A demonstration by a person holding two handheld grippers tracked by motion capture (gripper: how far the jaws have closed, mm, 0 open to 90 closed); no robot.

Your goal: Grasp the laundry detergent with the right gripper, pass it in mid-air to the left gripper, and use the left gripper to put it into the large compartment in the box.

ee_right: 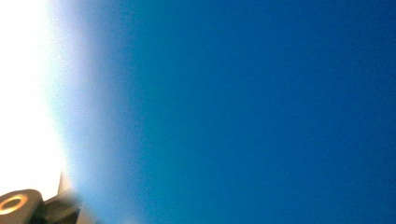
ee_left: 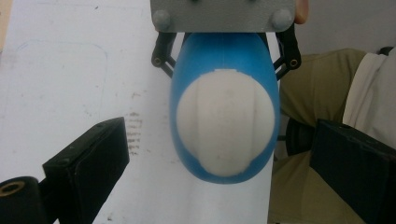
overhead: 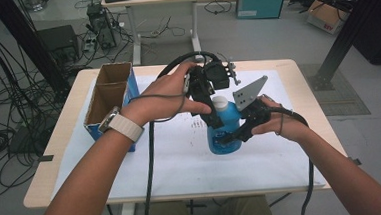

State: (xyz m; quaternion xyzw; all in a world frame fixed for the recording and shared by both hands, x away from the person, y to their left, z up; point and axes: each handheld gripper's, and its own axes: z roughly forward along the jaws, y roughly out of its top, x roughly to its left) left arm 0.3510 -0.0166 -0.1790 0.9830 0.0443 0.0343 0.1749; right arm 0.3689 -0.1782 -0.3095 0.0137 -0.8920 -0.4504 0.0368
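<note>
Blue plastic bottle with a white cap stands upright on the white sheet covering the table, a little to 3 o'clock of the table's centre. Right gripper comes in from 3 o'clock and is clamped on the bottle's body; its own camera sits so close that the blue wall blurs. Left gripper hangs above the cap from 11 o'clock, jaws spread wide. In the left gripper view the cap lies between the two jaws, clear of both. Cardboard box sits at 9 o'clock, well apart.
</note>
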